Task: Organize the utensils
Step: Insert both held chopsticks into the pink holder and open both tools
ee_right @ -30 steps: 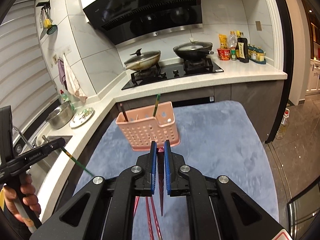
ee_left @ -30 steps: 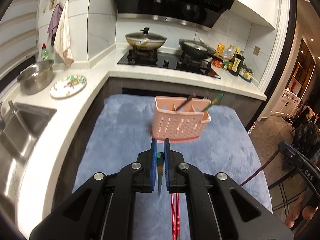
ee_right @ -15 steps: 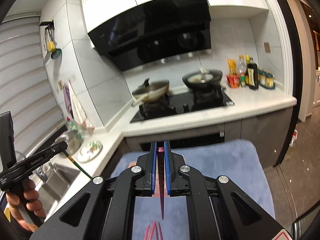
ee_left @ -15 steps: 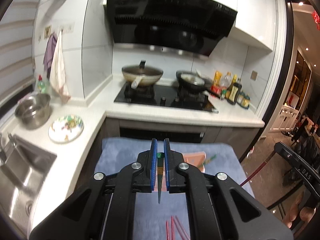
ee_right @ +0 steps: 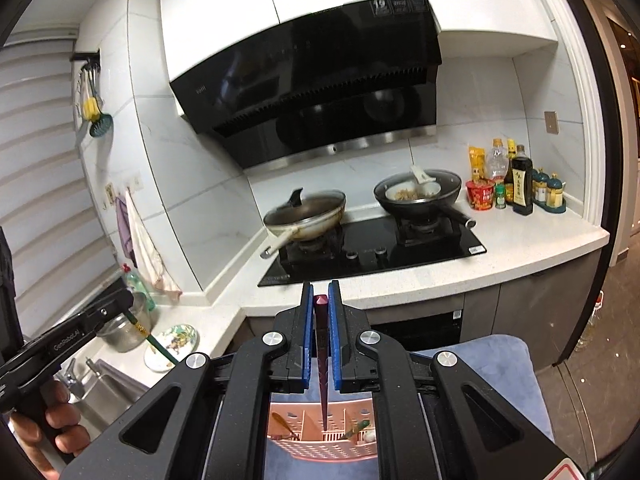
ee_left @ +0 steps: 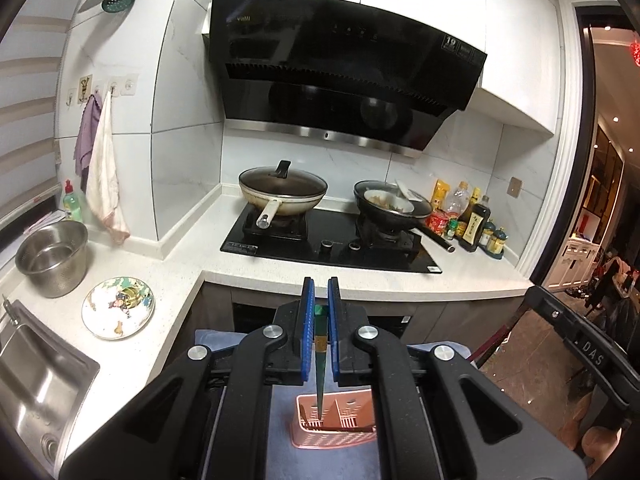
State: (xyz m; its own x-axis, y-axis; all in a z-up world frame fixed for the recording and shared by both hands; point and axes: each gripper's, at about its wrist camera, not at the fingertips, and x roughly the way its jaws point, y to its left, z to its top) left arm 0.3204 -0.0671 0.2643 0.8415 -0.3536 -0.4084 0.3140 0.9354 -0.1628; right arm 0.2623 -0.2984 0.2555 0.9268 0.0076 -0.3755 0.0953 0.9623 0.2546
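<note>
My left gripper point(ee_left: 319, 284) is shut on a green chopstick point(ee_left: 320, 360). The chopstick hangs tip down between the blue pads, over a pink slotted basket point(ee_left: 340, 436) seen low between the gripper's arms. My right gripper point(ee_right: 319, 286) is shut on a dark red chopstick point(ee_right: 322, 376), whose tip points into the same basket point(ee_right: 320, 450). A brown-handled utensil point(ee_right: 282, 424) and a green one point(ee_right: 356, 428) lean inside the basket. The right wrist view shows the left gripper point(ee_right: 120, 306) at its left edge, held by a hand point(ee_right: 60, 416). The basket stands on a blue mat point(ee_right: 500, 368).
Behind the mat runs a white L-shaped counter point(ee_left: 188, 264) with a black hob point(ee_left: 332, 244) carrying two pans. A steel bowl point(ee_left: 52, 256), a painted plate point(ee_left: 118, 306) and a sink point(ee_left: 36, 384) lie to the left. Bottles point(ee_right: 520, 188) stand at the far right.
Both grippers have risen and moved forward with their chopsticks. The basket, earlier ahead of the fingers, now lies low beneath them, and the hob and hood fill both views.
</note>
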